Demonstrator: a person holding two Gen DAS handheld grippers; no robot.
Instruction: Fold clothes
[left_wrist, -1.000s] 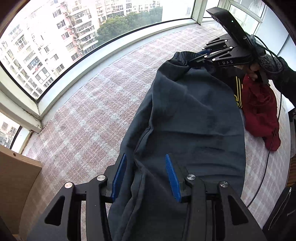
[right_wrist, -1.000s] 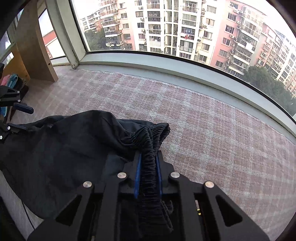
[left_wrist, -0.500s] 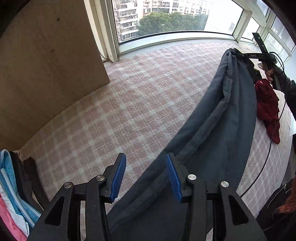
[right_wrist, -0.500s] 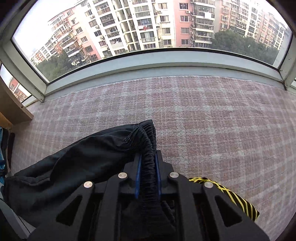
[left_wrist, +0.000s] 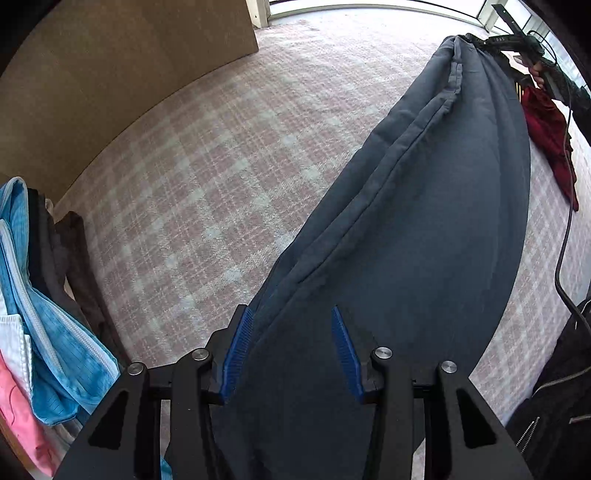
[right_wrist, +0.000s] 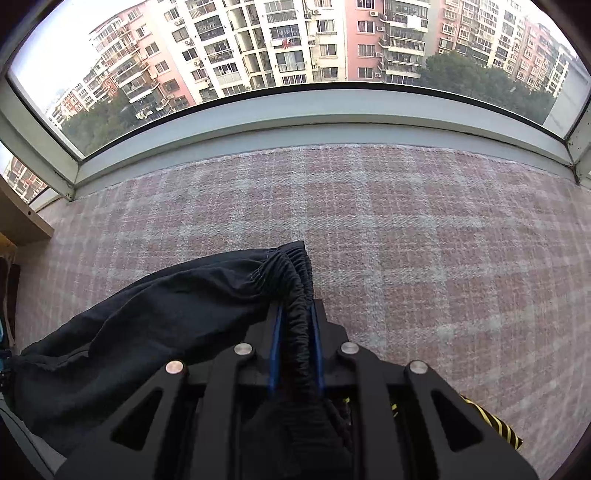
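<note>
Left wrist view: folded garments (left_wrist: 33, 306) lie at left on the pink plaid surface (left_wrist: 207, 177). The dark trousers (left_wrist: 424, 229) span it — left gripper (left_wrist: 291, 347) blades apart; right gripper (right_wrist: 295, 332) clamps the waistband below the window (right_wrist: 295, 48).

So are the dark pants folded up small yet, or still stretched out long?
Stretched out long. The dark pants span from the left gripper to the right gripper, which pinches the waistband.

left hand-held gripper (left_wrist: 291, 350) | pads apart | dark trousers (left_wrist: 424, 229) between
</note>
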